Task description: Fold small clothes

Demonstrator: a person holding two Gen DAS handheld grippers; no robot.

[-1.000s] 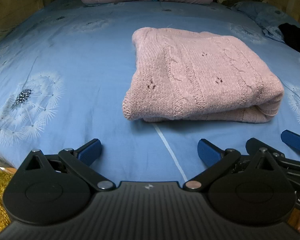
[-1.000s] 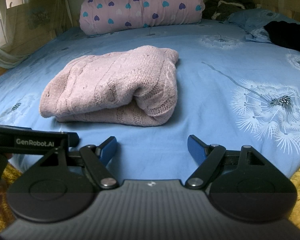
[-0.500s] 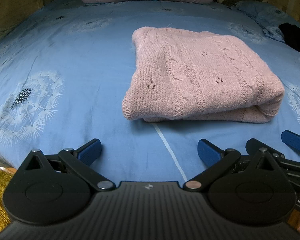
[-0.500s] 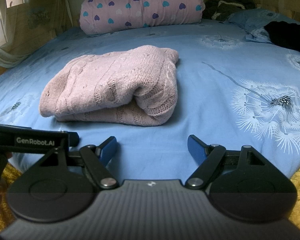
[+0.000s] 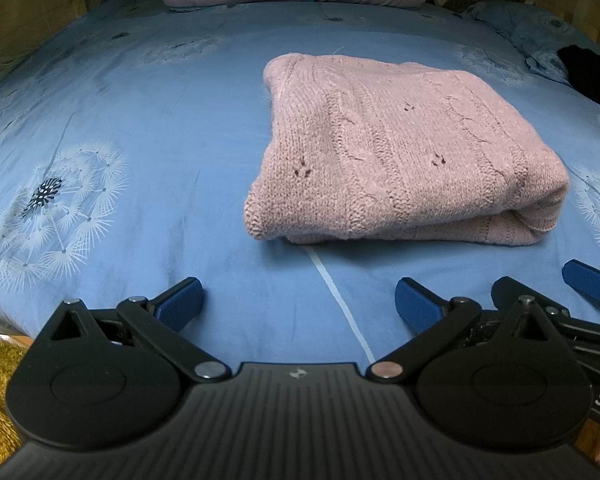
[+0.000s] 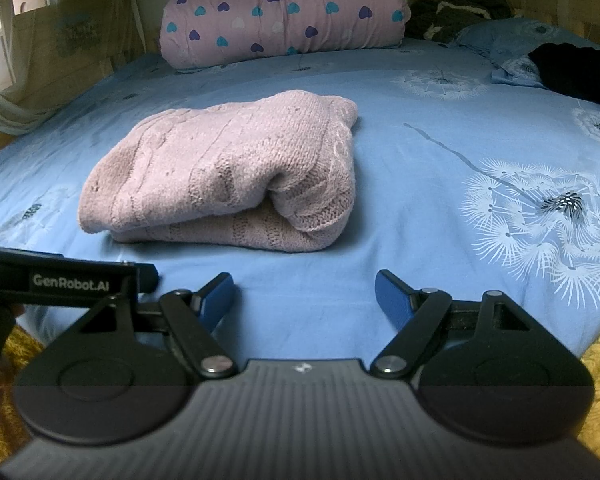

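Lying folded near the middle of the bed [image 5: 148,128], the pink knit sweater [image 5: 400,160] makes a thick, soft, bumpy block. Both grippers, left [image 5: 298,304] and right [image 6: 304,292], hang over the near edge with blue tips spread wide, holding nothing. A dark lump [image 6: 576,72], maybe cloth, sits at the far right corner.
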